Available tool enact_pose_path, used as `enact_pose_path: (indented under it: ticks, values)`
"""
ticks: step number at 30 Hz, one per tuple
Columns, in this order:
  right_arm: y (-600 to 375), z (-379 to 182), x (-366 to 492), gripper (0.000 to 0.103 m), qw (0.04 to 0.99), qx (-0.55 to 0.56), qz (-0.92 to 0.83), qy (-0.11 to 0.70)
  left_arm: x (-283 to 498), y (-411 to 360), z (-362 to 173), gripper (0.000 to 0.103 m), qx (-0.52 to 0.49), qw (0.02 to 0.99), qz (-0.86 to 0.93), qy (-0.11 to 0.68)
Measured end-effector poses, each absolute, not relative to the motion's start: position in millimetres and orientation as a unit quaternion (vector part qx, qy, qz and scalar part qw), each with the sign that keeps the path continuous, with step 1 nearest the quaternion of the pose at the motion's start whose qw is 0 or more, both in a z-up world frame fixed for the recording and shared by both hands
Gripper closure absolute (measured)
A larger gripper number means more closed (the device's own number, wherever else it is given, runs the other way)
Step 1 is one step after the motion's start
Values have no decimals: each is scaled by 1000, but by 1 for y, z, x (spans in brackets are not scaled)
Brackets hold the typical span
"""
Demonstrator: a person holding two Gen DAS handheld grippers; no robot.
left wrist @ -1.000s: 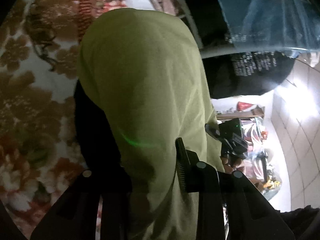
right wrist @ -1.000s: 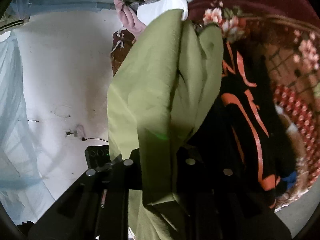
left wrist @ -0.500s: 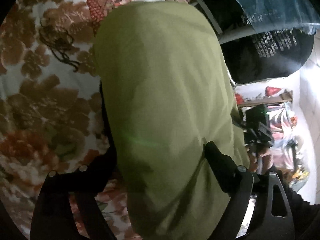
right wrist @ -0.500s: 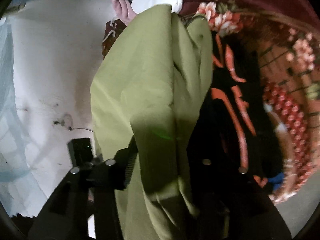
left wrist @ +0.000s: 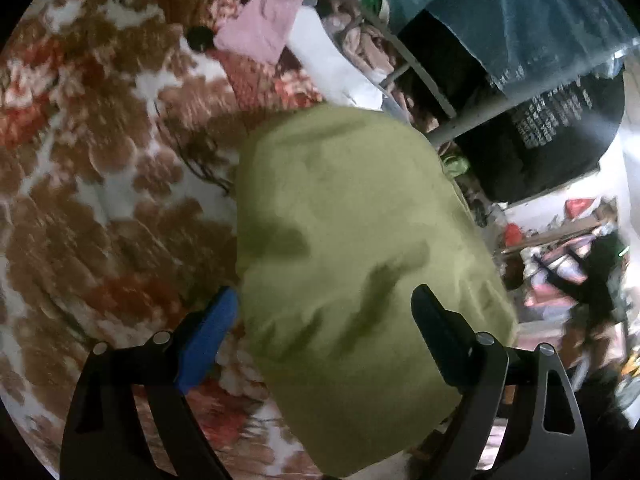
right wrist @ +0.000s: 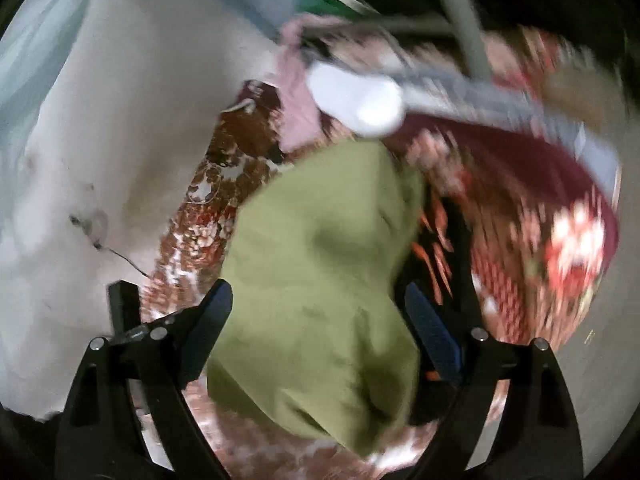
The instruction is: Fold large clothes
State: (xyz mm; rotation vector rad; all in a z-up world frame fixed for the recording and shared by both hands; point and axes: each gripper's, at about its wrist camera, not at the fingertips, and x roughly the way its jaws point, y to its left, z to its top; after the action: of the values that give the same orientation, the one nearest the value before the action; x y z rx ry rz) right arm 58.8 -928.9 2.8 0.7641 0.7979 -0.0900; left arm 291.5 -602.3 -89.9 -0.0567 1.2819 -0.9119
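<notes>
An olive-green garment (left wrist: 352, 248) lies folded on a brown and white floral blanket (left wrist: 100, 200). My left gripper (left wrist: 324, 312) is open, its jaws spread to either side of the garment's near end. In the right wrist view the same garment (right wrist: 320, 280) lies in a heap, partly over a black cloth with orange print (right wrist: 440, 256). My right gripper (right wrist: 316, 304) is open too, its jaws wide apart on both sides of the garment. The right wrist view is blurred by motion.
A pink cloth (left wrist: 272, 24) and a white pillow (left wrist: 332, 64) lie at the far end of the blanket. A grey metal frame (left wrist: 460, 120) and dark hanging clothes (left wrist: 540, 140) stand on the right. A white wall (right wrist: 100, 160) borders the bed.
Both grippers have opened and let go of the green garment, which has dropped onto the blanket. Both have drawn back a little from it.
</notes>
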Motion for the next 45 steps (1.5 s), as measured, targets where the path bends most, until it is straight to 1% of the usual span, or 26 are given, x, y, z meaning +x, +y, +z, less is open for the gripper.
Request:
enact_pose_path:
  ticks: [1,3,4,5,6,8,9,11,14,17,21,22,23,24,27,32,34,36,39,41,45]
  values:
    - [-912,3,78,15,852,360,-29,380,289,-607,-90,16,-6,707,-417,570]
    - [-885,-19,112,15,834,361,-16,418,277,-629,-108,19,31,676,-441,590]
    - [-873,-42,129,19,821,348,-18,453,269,-640,-120,26,48,656,-450,604]
    - [-868,-59,136,33,815,333,-28,473,254,-655,-132,24,95,655,-447,602]
    - [-866,-76,139,40,811,316,-42,491,243,-665,-141,22,120,655,-447,598]
    - [-874,-101,135,46,803,311,-51,506,236,-674,-156,14,108,645,-442,614]
    - [-880,-109,130,49,799,316,-52,509,234,-677,-158,13,102,645,-443,615]
    - [-885,-113,124,51,801,306,-50,512,226,-686,-157,8,98,651,-451,603]
    - [-890,-114,120,53,808,261,-48,526,221,-695,-151,7,102,654,-463,589]
    - [-890,-125,122,56,808,222,-39,544,219,-706,-153,6,127,652,-461,588]
    - [-890,-137,118,56,809,213,-45,546,217,-724,-157,5,154,650,-450,593]
    - [-893,-139,116,58,810,217,-48,542,217,-728,-157,4,155,652,-448,592]
    - [-894,-141,113,62,812,215,-53,540,216,-732,-157,4,161,656,-444,589]
    - [-894,-143,111,63,814,208,-56,539,212,-735,-157,4,168,660,-440,585]
    - [-894,-146,109,63,814,200,-61,541,199,-747,-159,4,206,675,-422,570]
    - [-889,-145,108,63,812,189,-63,548,192,-747,-154,4,222,675,-414,569]
    - [-888,-141,105,63,810,189,-72,551,191,-743,-142,4,229,671,-420,567]
    - [-893,-141,101,58,806,200,-85,551,197,-729,-119,5,234,690,-418,542]
    - [-900,-140,91,54,797,227,-98,551,226,-701,-82,5,192,734,-408,507]
    - [-898,-136,91,52,794,213,-102,561,249,-685,-74,5,157,741,-401,515]
    - [-888,-130,98,46,784,177,-119,583,280,-667,-88,5,130,735,-384,544]
